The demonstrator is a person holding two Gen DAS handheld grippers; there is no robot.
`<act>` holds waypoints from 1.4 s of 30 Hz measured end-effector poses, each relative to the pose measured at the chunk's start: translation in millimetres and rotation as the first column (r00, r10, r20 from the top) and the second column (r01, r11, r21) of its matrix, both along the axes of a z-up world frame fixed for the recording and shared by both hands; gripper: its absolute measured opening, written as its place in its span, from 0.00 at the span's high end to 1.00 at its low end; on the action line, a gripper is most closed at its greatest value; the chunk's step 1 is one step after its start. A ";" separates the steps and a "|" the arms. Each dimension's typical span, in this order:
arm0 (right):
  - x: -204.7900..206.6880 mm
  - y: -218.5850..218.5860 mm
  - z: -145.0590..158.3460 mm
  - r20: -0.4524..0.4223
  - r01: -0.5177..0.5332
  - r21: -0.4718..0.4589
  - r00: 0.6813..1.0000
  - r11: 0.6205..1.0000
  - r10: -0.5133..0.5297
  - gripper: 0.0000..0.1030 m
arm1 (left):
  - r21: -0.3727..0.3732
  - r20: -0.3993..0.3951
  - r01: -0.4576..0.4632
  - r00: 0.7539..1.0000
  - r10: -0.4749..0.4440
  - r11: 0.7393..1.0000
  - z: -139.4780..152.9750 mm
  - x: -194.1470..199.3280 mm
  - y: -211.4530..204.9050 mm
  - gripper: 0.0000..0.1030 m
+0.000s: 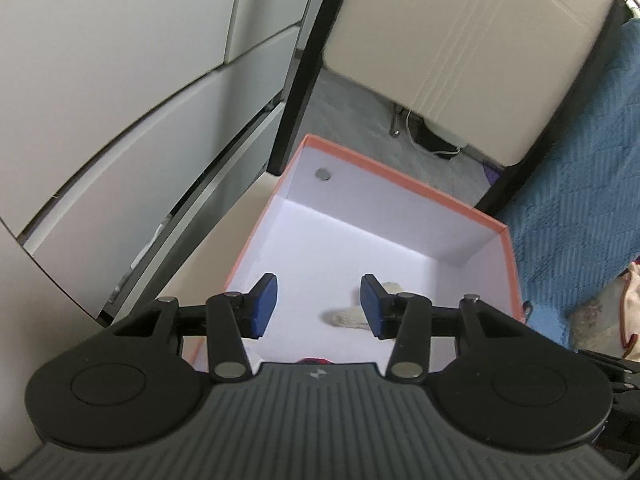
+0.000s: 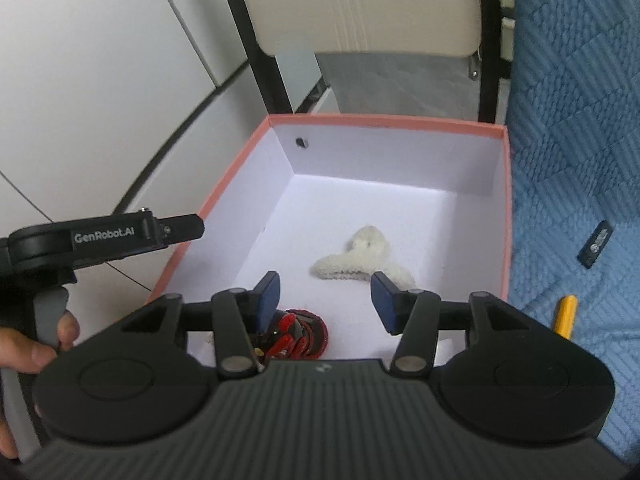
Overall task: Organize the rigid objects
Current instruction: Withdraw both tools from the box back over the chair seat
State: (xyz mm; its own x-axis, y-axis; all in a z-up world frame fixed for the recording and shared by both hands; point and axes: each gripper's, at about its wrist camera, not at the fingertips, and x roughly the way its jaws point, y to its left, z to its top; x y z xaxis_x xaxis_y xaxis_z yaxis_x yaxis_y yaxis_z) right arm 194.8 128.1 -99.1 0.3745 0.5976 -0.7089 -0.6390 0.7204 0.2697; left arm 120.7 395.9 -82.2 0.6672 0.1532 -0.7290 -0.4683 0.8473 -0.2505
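Empty left gripper (image 1: 319, 306) over box (image 1: 404, 184), jaws apart.

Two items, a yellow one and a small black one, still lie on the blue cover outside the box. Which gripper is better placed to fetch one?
Probably the right gripper: it is open and empty, and the yellow item and black item lie on its side of the box. The left gripper sits toward the far side.

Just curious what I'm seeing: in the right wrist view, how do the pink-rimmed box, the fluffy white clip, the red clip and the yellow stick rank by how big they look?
1. Pink-rimmed box, by far.
2. White clip.
3. Red clip, partly hidden by the gripper, so this is unsure.
4. Yellow stick, partly hidden too.
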 end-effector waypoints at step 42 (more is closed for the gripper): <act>-91.2 -266.0 33.2 0.236 0.212 0.080 0.945 0.974 -0.225 0.48 | 0.076 0.167 0.196 0.964 -0.206 0.978 50.0 -104.7 -256.6 0.44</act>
State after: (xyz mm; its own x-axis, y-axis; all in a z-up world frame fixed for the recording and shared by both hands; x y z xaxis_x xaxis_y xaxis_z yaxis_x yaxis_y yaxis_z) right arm 103.6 -137.9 -65.9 0.6563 0.5157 -0.5507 -0.5181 0.8387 0.1679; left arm 16.1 139.2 -32.2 0.8040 0.0419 -0.5932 -0.2407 0.9351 -0.2601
